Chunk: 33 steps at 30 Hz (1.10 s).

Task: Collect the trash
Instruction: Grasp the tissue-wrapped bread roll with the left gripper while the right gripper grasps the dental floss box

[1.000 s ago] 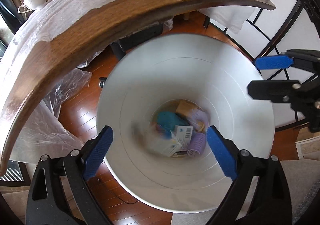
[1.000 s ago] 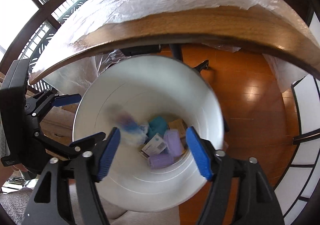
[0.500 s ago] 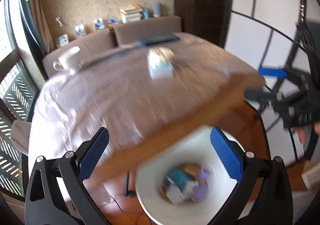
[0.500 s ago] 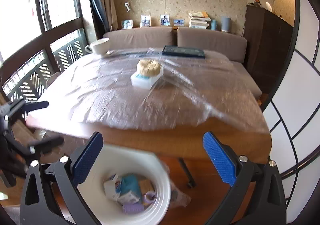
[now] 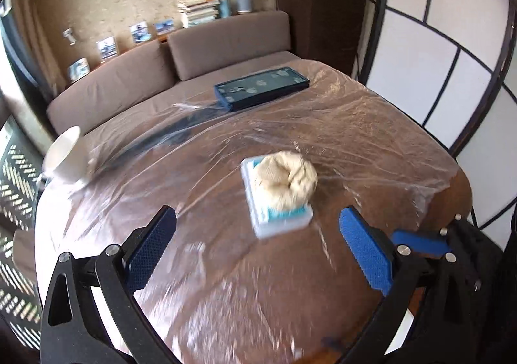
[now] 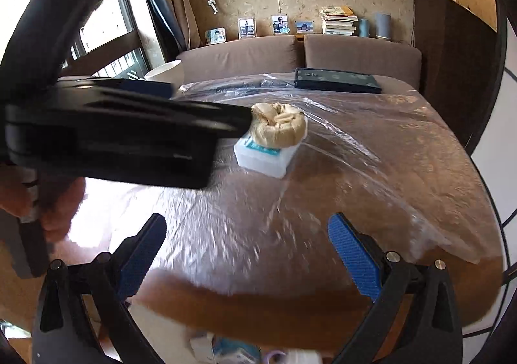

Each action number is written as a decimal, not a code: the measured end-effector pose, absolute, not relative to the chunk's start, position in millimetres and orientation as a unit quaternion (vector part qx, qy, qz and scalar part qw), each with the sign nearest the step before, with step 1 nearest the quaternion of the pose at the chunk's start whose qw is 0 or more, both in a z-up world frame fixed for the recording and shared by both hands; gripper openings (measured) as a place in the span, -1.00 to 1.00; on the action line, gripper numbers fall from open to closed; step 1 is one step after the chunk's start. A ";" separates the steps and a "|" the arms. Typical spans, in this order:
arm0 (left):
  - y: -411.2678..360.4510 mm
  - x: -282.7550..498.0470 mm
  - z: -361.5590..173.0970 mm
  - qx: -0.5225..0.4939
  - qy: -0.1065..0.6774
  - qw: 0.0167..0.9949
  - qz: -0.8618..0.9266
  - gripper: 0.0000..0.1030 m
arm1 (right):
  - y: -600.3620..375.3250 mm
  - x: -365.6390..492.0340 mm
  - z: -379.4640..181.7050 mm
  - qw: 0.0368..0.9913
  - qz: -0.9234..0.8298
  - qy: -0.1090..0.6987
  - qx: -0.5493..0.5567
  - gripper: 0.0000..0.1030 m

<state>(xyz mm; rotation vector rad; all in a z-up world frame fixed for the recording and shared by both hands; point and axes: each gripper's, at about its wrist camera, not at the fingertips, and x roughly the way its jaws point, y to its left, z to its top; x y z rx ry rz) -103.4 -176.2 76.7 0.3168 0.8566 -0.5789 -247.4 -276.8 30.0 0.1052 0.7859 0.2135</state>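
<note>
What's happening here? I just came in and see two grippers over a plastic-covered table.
A person is collecting trash with a gripper in each hand. Right now the left gripper and right gripper are both open and hold nothing, hovering above the wooden table. Ahead of them a beige bundle sits on a white box, untouched. Below the table's near edge, a bit of the trash bin shows, with items inside.

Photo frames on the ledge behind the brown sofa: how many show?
4 in the right wrist view: one far left, two in the middle, one beside the book stack. Others may be hidden.
</note>
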 end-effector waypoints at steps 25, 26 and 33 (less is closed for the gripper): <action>-163.1 -29.3 42.8 0.115 0.460 0.838 -0.272 0.01 | -260.0 -151.6 19.2 0.907 0.095 0.409 0.032 0.91; -154.7 -24.6 41.8 0.105 0.462 0.841 -0.261 0.01 | -259.2 -147.4 19.1 0.906 0.093 0.411 0.031 0.91; -114.6 -8.4 27.2 0.083 0.478 0.850 -0.204 0.01 | -256.6 -123.3 15.5 0.898 0.081 0.432 0.031 0.86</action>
